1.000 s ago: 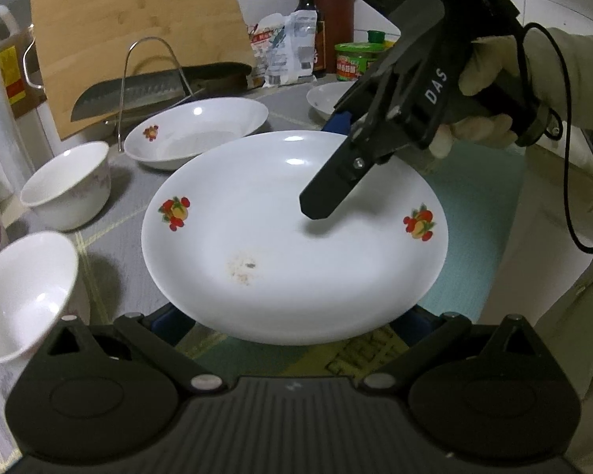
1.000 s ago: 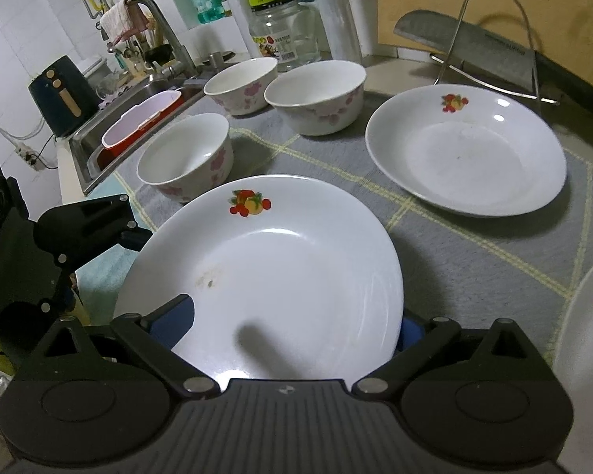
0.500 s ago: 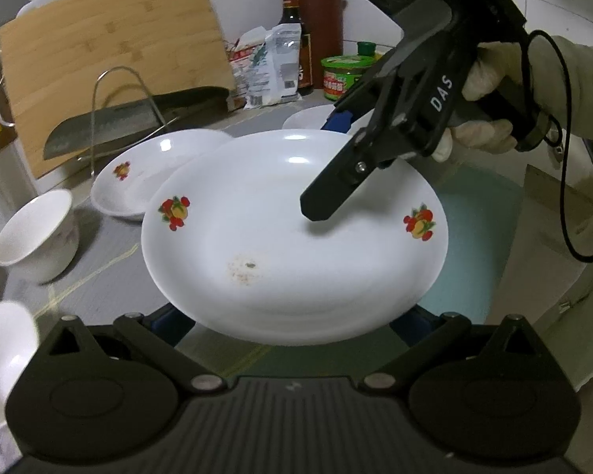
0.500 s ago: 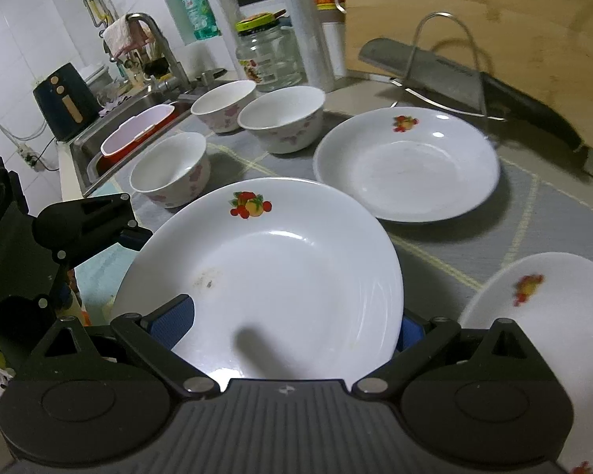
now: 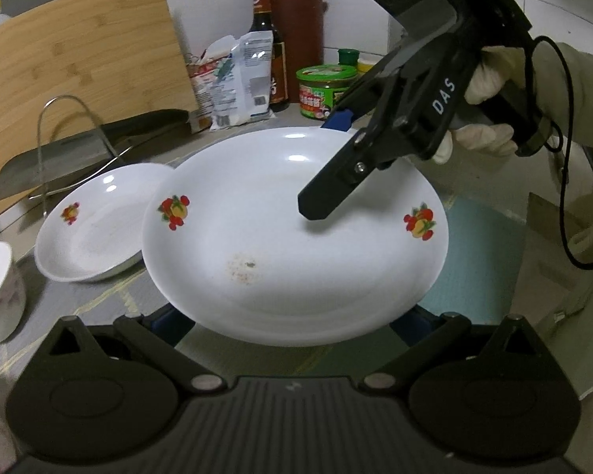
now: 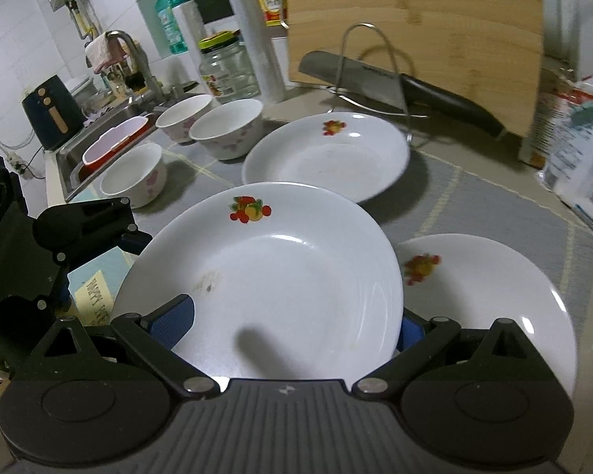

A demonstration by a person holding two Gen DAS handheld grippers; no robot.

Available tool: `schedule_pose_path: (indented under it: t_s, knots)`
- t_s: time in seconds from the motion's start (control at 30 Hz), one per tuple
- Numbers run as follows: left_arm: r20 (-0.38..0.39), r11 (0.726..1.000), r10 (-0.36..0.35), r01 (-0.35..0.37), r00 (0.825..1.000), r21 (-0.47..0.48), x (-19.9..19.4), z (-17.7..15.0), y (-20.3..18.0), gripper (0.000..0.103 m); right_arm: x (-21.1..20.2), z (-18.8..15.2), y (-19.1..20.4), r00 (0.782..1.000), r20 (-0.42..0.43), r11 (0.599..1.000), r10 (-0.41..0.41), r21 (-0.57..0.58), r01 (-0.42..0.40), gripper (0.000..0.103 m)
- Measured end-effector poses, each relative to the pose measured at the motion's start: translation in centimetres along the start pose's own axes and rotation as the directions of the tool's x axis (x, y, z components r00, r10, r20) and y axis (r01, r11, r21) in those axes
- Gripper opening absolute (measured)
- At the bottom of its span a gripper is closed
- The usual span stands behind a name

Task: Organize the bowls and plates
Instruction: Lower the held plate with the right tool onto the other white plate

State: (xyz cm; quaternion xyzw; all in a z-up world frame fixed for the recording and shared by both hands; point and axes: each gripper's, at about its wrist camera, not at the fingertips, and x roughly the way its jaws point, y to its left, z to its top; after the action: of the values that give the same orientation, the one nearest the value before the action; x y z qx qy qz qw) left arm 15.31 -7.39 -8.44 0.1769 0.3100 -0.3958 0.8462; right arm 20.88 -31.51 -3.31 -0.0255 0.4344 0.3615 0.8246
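Two grippers are on the same white plate (image 5: 296, 237) right now, one at each side of it. The plate has little fruit prints near the rim and a brownish smudge toward the middle, and it's held up off the grey mat (image 6: 474, 205), tilted a bit.

The right gripper (image 5: 328, 181) comes in from the far edge in the left camera: one black finger lies across the top of the plate and a blue pad pokes out behind the rim, so it's pinching the edge. A gloved hand (image 5: 490, 79) holds its handle. The left gripper (image 6: 134, 237) sits at the plate's left rim in the right camera. Its fingers go under the near rim in its own view, so I'd say it's clamped on the plate too, but the contact is mostly hidden.

Two more plates sit on the mat: a deeper one (image 6: 328, 158) behind the held plate, next to the wire rack (image 6: 375, 67) with a cleaver (image 6: 352, 75) in it, and another one (image 6: 486, 296) partly under the held plate's right side. Three bowls (image 6: 227, 128) stand together near the sink (image 6: 75, 158). A wooden cutting board (image 6: 415, 31) leans against the wall behind the rack.
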Motion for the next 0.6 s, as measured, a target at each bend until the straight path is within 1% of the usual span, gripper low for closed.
schedule_pose_path:
  t_s: [0.33,0.6]
  knots:
    - [-0.008,1.0,-0.014,0.014,1.0,0.026,2.7,2.3,-0.9,0.102,-1.7,-0.9,-3.1,1.0,0.016,1.0,-0.022,0.019,0.021,0.102]
    - [-0.014,0.998,-0.05,0.05,0.999,0.036,5.1,3.9,-1.4,0.102,-2.5,-1.6,-5.5,0.998,0.021,0.997,-0.051,0.052,0.05,0.102]
